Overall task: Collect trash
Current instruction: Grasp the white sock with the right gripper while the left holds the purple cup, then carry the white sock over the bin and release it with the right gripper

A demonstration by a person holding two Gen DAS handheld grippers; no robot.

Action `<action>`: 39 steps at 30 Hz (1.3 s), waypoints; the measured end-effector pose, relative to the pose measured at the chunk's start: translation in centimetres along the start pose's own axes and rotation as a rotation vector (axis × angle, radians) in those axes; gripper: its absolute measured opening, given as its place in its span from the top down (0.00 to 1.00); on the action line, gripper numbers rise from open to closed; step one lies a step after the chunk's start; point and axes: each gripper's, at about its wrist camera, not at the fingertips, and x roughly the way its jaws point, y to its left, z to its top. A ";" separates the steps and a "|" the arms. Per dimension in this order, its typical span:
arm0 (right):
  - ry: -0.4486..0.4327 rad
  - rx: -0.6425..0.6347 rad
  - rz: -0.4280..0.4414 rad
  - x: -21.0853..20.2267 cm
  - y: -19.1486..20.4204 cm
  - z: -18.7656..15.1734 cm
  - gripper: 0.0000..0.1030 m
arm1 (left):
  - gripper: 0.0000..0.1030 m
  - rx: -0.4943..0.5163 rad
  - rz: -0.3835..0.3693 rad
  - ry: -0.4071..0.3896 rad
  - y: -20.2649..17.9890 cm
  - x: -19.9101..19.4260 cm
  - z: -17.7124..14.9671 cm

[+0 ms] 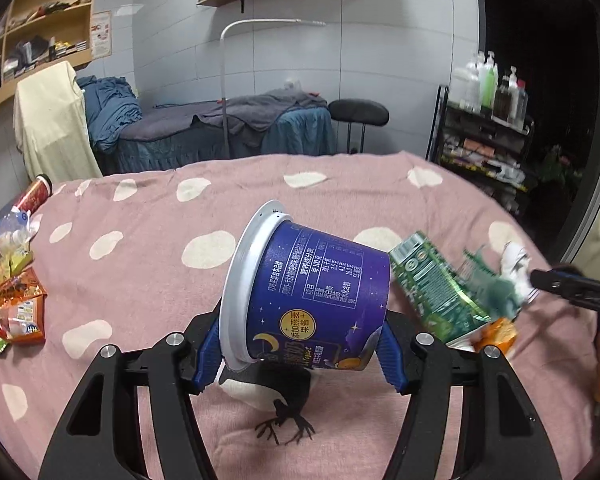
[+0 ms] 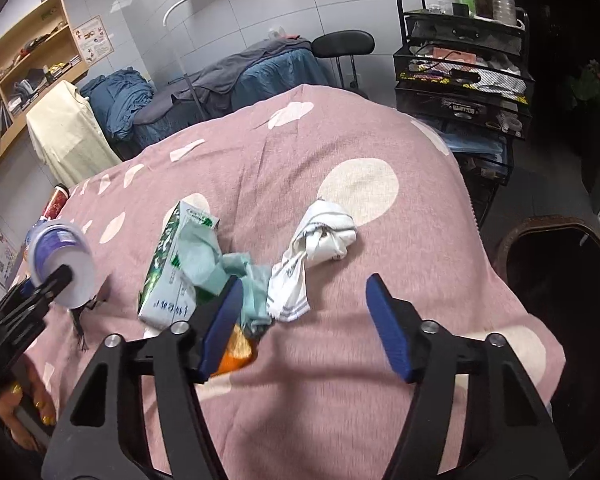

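The left hand-held gripper [image 1: 300, 354] is clamped on a dark blue yogurt cup [image 1: 312, 292], its blue pads pressing the cup's rim on one side and its base on the other, so the cup lies sideways between them, lifted clear of the pink blanket [image 1: 148, 280] with pale spots that covers the bed. Taking the cup as the landmark: just to its right lies a green drink carton [image 1: 428, 280], flattened and tilted, with a crumpled teal cloth [image 1: 496, 284] draped over the carton's far end and an orange wrapper [image 1: 496, 334] poking out beneath it. Beyond those, further right of the cup, a white sock [image 1: 514, 262] lies bunched on the blanket. Well to the left of the cup, at the blanket's edge, a heap of snack wrappers [image 1: 18, 312] and a crushed plastic bottle [image 1: 10, 232] is gathered, with a red can [image 1: 34, 196] lying on its side just behind them. The right hand-held gripper [image 2: 304, 324] stands with its fingers apart and nothing pressed between them; its left pad sits over the teal cloth and orange wrapper, and the sock lies just ahead of the gap. A dark bin [image 2: 556, 280] stands on the floor off the bed's right side, well away from the cup.
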 end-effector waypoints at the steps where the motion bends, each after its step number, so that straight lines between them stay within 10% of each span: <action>1: 0.016 0.012 -0.004 0.6 -0.1 0.4 0.47 | 0.39 -0.014 -0.014 -0.009 0.0 -0.4 0.1; 13: 0.059 0.058 0.021 3.2 -0.5 1.4 0.75 | 0.39 -0.083 -0.145 0.003 -1.6 -1.7 -1.5; 39: -0.179 0.078 -0.089 -9.2 -6.9 -4.8 0.76 | 0.39 0.012 -0.346 0.032 -11.0 -3.8 -3.3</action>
